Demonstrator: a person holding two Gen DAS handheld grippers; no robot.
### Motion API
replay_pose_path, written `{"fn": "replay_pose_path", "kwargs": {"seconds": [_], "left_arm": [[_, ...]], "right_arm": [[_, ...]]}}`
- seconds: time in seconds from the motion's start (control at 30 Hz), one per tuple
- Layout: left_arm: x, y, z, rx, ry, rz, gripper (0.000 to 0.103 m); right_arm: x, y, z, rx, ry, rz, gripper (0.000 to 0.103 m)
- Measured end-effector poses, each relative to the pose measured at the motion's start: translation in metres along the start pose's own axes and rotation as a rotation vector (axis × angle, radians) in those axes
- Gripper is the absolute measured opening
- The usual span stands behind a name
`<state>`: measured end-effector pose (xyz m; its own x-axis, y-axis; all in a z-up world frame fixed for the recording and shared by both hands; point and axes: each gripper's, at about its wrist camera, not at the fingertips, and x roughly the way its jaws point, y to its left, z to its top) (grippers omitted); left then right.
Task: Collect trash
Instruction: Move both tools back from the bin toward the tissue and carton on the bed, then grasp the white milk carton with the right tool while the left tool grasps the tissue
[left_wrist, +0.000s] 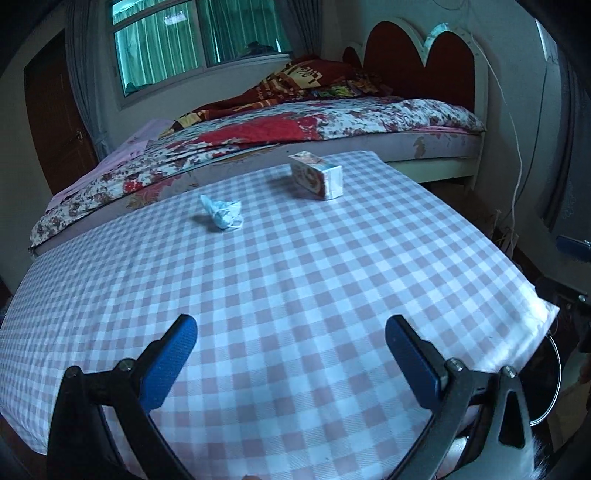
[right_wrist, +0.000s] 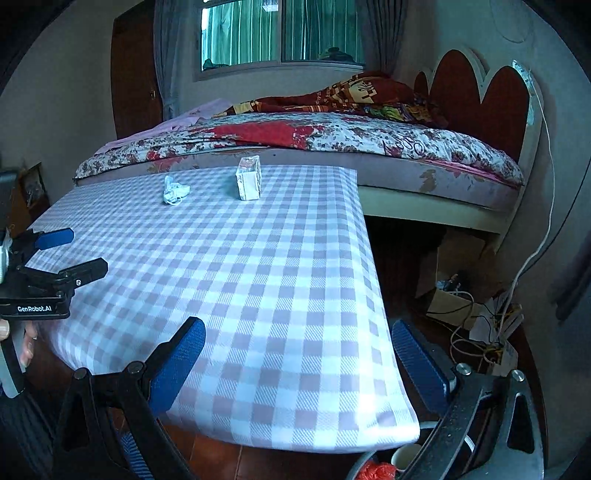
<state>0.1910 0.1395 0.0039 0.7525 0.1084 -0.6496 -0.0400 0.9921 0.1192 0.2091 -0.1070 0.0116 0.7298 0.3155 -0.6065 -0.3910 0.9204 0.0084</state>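
Note:
A crumpled white tissue (left_wrist: 222, 214) and a small carton box (left_wrist: 317, 176) lie at the far side of the checked tablecloth (left_wrist: 280, 280). They also show in the right wrist view: the tissue (right_wrist: 173, 189) and the box (right_wrist: 249, 178). My left gripper (left_wrist: 290, 332) is open and empty above the near part of the table, far short of both items. My right gripper (right_wrist: 297, 334) is open and empty over the table's near right corner. The left gripper also shows at the left of the right wrist view (right_wrist: 74, 251).
A bed (right_wrist: 332, 140) with a floral quilt runs along the table's far edge. Cardboard and tangled cables (right_wrist: 480, 325) lie on the floor to the right. A bin rim with a cup and red wrapper (right_wrist: 384, 469) sits below the table's near right corner.

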Motion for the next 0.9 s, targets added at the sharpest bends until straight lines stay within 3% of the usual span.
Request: {"fn": "replay_pose_path", "kwargs": {"seconds": [0.2, 0.37, 0.5, 0.57, 0.73, 0.9], "left_arm": [[0.037, 0.043, 0.018, -0.072, 0.028, 0.025, 0.102], [0.072, 0.067, 0.038, -0.096, 0.045, 0.034, 0.101], [0.104, 0.079, 0.054, -0.117, 0.056, 0.006, 0.077], [0.123, 0.083, 0.062, -0.127, 0.071, -0.017, 0.071], [0.158, 0.088, 0.074, -0.155, 0.091, -0.056, 0.062], [0.178, 0.098, 0.085, -0.193, 0.117, -0.08, 0.057]], "right_arm": [[0.047, 0.014, 0.044, 0.042, 0.028, 0.068, 0.102], [0.096, 0.023, 0.086, 0.03, 0.081, 0.07, 0.102], [0.135, 0.038, 0.117, -0.054, 0.09, 0.068, 0.102], [0.156, 0.045, 0.131, -0.079, 0.099, 0.073, 0.102], [0.208, 0.062, 0.153, -0.109, 0.137, 0.096, 0.085], [0.245, 0.063, 0.159, -0.083, 0.181, 0.088, 0.06]]}}
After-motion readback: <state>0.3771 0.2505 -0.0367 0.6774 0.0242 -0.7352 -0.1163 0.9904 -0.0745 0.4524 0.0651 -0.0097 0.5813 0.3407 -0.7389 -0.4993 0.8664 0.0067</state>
